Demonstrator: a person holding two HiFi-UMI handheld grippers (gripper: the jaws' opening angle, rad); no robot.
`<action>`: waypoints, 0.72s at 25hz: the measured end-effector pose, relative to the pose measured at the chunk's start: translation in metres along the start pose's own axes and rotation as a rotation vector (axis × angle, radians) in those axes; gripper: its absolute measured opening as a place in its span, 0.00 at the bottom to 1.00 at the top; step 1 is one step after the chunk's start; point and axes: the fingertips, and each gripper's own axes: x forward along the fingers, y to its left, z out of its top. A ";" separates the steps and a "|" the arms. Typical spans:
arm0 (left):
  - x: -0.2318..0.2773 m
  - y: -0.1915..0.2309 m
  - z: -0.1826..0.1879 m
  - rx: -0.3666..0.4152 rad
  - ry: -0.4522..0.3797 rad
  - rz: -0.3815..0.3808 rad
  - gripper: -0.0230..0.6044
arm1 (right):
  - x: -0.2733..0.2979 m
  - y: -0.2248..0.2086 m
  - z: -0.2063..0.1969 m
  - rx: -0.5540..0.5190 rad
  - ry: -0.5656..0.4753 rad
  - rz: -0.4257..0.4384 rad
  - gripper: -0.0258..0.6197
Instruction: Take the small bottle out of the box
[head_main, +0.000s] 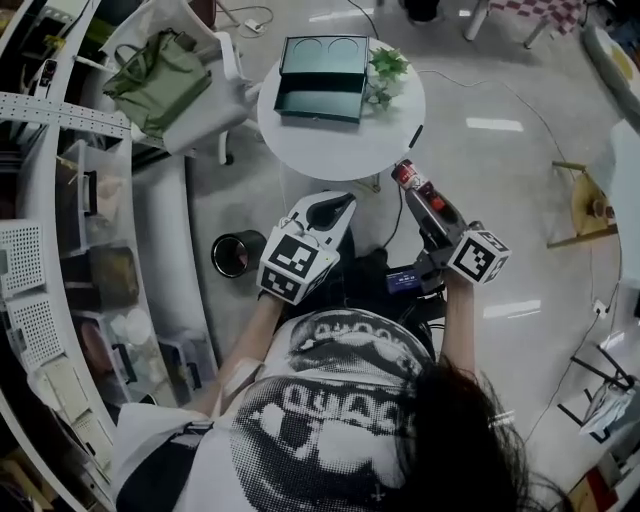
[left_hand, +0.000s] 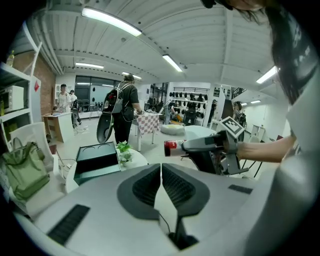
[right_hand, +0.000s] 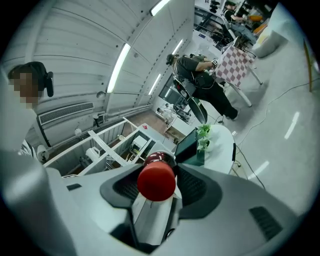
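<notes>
The small bottle (right_hand: 156, 181), red cap leading, is pinched between the jaws of my right gripper (head_main: 418, 190). I hold it in the air, clear of the open dark green box (head_main: 322, 80) and just off the near rim of the round table (head_main: 300, 150). My left gripper (left_hand: 161, 172) has its jaws pressed together on nothing.

The bottle lies along the jaws, so I judge it could slide forward. I'd keep the squeeze even and the tip level. The potted plant (head_main: 385, 72) crowds the box's right side. Bare floor to my right gives free room, and a black bin (head_main: 238, 253) stands to my left.
</notes>
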 end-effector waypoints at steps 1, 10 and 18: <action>-0.004 -0.002 0.000 0.007 0.004 0.001 0.06 | -0.002 0.002 -0.002 0.000 -0.005 0.001 0.37; -0.026 0.000 0.007 0.053 0.002 -0.015 0.06 | -0.007 0.022 -0.016 0.007 -0.047 -0.005 0.37; -0.064 0.019 -0.007 0.135 0.008 -0.068 0.06 | 0.011 0.046 -0.045 0.012 -0.096 -0.038 0.37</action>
